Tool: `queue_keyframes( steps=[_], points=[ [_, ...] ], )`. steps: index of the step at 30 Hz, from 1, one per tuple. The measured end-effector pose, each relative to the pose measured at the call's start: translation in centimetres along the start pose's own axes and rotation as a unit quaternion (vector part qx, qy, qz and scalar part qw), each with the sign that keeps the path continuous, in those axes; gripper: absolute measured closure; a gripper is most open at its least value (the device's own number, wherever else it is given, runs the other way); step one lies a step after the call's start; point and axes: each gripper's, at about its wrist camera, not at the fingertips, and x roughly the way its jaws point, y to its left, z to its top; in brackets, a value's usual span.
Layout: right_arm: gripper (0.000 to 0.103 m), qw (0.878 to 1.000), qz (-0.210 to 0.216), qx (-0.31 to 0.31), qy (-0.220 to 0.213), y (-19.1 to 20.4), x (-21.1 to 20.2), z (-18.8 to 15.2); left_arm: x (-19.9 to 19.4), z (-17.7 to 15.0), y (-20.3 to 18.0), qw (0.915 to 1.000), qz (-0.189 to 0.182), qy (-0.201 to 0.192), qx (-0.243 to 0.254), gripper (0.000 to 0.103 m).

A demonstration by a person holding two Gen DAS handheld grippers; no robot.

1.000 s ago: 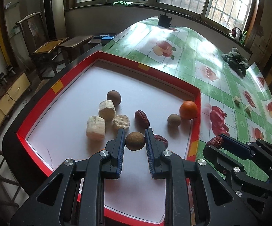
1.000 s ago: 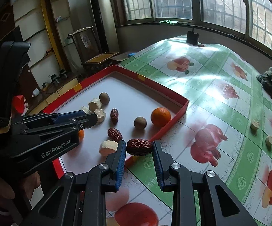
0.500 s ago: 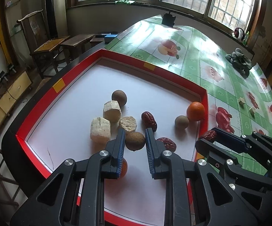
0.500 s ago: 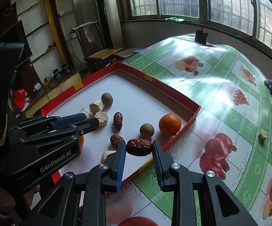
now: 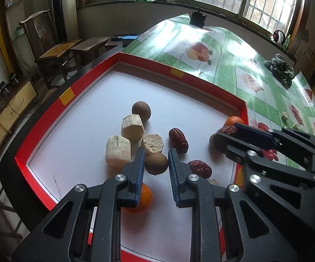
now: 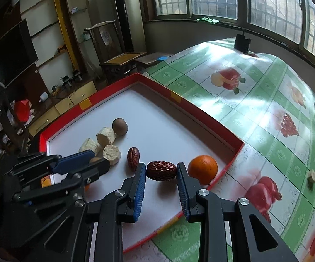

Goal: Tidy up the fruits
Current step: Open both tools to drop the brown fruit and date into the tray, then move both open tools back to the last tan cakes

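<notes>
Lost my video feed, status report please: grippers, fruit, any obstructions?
Left hand-held gripper shut on brown round fruit. Right hand-held gripper shut on red date, over red tray. Orange close beside right gripper.

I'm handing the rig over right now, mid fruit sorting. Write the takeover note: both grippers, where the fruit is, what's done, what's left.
Left gripper: jaws shut on a brown round fruit, over the red tray.
Right gripper: jaws shut on a red date, over the tray's right side, beside an orange.
In the tray: two more dates, another brown round fruit, pale chunks, a second orange.
Left: place both held pieces; two pale chunks remain out on the green tablecloth.
</notes>
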Motion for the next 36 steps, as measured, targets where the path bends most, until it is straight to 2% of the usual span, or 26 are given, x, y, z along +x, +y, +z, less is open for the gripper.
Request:
queue_keyframes(
  steps=[10,14,17,27,29,30,31,36],
  points=[
    [0.075,1.0,0.003,-0.005,0.012,0.1,1.6,0.4,0.5,-0.2,0.2,0.9999,0.011,0.0,-0.001,0.082],
    [0.074,1.0,0.019,0.006,0.008,-0.1,1.5,0.4,0.5,-0.4,0.4,0.9999,0.014,0.002,-0.005,0.082],
    [0.071,1.0,0.023,0.01,0.005,-0.1,1.2,0.3,0.5,-0.4,0.5,0.9998,0.019,0.004,-0.003,0.082],
    [0.07,1.0,0.017,0.015,-0.012,-0.1,-1.5,-0.8,-0.7,-0.6,-0.1,0.9991,0.041,-0.007,0.005,0.08],
    [0.069,1.0,0.014,0.021,-0.017,-0.4,-2.2,-1.2,-1.0,-0.6,-0.4,0.9992,0.039,-0.01,0.005,0.068],
    [0.069,0.999,0.014,0.024,-0.019,-0.7,-2.5,-1.3,-1.4,-0.6,-0.6,0.9993,0.034,-0.015,0.006,0.053],
    [0.069,0.999,0.012,0.028,-0.02,-0.9,-2.9,-1.6,-1.6,-0.5,-0.8,0.9993,0.031,-0.02,0.005,0.045],
    [0.068,0.999,0.0,0.041,-0.027,-2.1,-4.4,-2.8,-2.9,-0.3,-2.4,0.999,0.02,-0.036,0.018,0.045]
  ],
)
